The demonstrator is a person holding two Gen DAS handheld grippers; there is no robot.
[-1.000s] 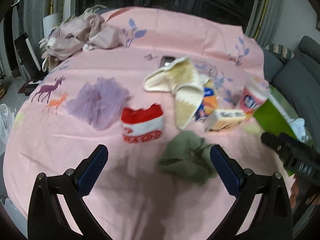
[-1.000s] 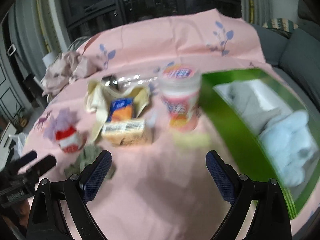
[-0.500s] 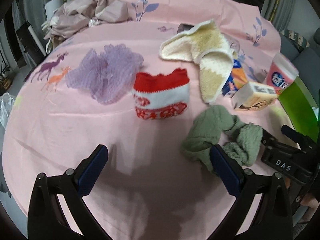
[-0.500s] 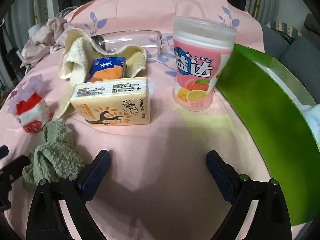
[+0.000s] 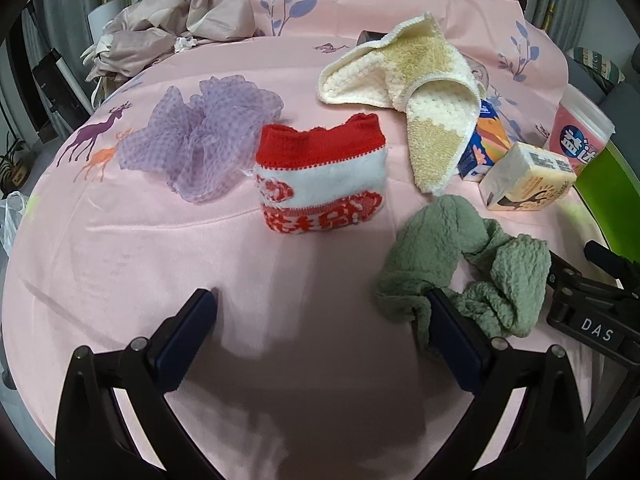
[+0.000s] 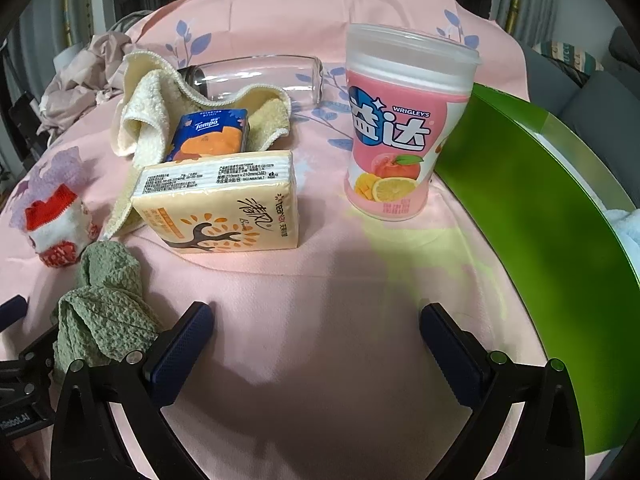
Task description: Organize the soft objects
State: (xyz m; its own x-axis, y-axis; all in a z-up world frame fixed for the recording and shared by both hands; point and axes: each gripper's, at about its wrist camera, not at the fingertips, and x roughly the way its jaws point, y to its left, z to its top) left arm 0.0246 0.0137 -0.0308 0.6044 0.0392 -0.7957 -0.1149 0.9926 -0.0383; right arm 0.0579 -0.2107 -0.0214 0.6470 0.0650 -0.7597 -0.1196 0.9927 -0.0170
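Note:
On the pink cloth lie a red and white knitted piece point(image 5: 322, 184), a purple mesh scrunchie point(image 5: 200, 128), a cream and yellow towel point(image 5: 420, 92) and a crumpled green cloth point(image 5: 464, 264). My left gripper point(image 5: 320, 312) is open just above the cloth, its right finger at the green cloth's near edge. My right gripper point(image 6: 316, 324) is open over bare cloth, with nothing between its fingers. In the right wrist view the green cloth point(image 6: 104, 304) lies left of it and the green box point(image 6: 532, 240) with a white soft thing inside stands to the right.
A tissue pack point(image 6: 224, 204), a blue tissue packet point(image 6: 208, 132), a pink gum tub point(image 6: 404, 128) and a glass lying on its side point(image 6: 256, 76) sit mid-table. A heap of beige fabric point(image 5: 172, 28) lies at the far left. A grey sofa point(image 6: 600, 96) is beyond the table.
Both grippers have sunk toward the table and tilted downward, so the objects loom larger. The left gripper's right finger has come to the green cloth's edge. The right view has stopped blurring.

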